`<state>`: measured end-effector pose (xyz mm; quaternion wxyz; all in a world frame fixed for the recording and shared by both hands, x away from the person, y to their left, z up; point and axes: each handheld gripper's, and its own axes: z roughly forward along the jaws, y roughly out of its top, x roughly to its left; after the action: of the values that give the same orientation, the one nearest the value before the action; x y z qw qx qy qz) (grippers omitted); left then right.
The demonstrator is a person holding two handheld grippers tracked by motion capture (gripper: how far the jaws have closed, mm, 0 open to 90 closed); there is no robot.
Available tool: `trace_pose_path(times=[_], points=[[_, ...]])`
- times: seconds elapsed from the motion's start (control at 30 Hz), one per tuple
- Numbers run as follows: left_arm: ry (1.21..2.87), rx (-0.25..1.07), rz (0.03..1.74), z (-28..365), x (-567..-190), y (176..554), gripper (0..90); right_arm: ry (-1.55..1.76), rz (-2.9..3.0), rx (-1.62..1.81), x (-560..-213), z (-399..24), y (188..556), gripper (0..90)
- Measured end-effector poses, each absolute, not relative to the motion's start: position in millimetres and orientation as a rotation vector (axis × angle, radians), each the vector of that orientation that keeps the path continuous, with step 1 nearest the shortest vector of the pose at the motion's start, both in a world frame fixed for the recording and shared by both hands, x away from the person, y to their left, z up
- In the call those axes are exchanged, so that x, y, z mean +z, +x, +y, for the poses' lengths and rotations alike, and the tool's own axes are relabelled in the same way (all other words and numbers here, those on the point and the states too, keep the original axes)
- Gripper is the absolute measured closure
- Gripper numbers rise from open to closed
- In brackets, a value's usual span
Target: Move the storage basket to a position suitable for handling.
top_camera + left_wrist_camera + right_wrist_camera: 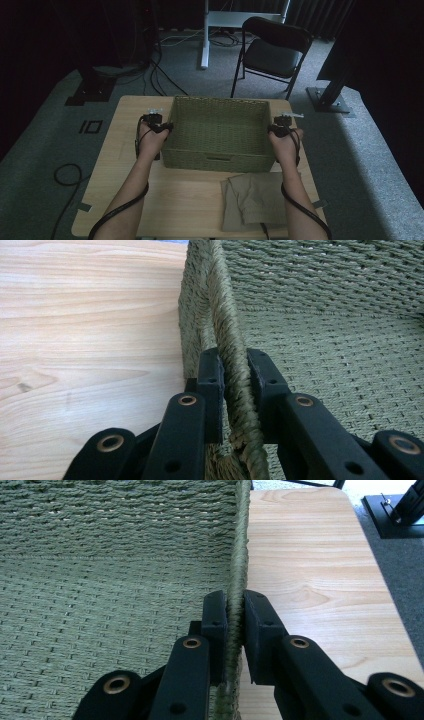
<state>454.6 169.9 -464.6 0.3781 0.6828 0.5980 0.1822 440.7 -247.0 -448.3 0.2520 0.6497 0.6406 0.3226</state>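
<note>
At mid-bench (190, 200), woven basket (216, 131) pinched by both side rims, left tool (234, 385) and right tool (235, 630) each clamped narrow on braided edge; empty, likely light, wall flexible; best gripped on stiff rims, lifted evenly.

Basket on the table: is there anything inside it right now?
Nothing shows inside the basket: its woven floor is bare in all three views. The strip of floor just behind its near wall is hidden in the high view. Each claw grips a side rim.
</note>
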Motion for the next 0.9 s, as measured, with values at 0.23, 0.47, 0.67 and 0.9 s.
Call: trace_pose_path(times=[0.23, 0.47, 0.67, 0.9], points=[[1.745, 0.468, 1.52, 152, -465, 457, 79.8, 1.769, 1.733, 0.87, -449, -265, 439, 80.5], [1.754, 0.453, 1.506, 131, -465, 459, 79.7, 1.785, 1.718, 0.859, -448, -285, 437, 80.6], [1.754, 0.457, 1.505, 119, -466, 456, 79.6, 1.783, 1.715, 0.863, -449, -299, 435, 80.6], [1.744, 0.451, 1.525, 118, -465, 449, 79.6, 1.761, 1.736, 0.863, -449, -302, 434, 80.6]])
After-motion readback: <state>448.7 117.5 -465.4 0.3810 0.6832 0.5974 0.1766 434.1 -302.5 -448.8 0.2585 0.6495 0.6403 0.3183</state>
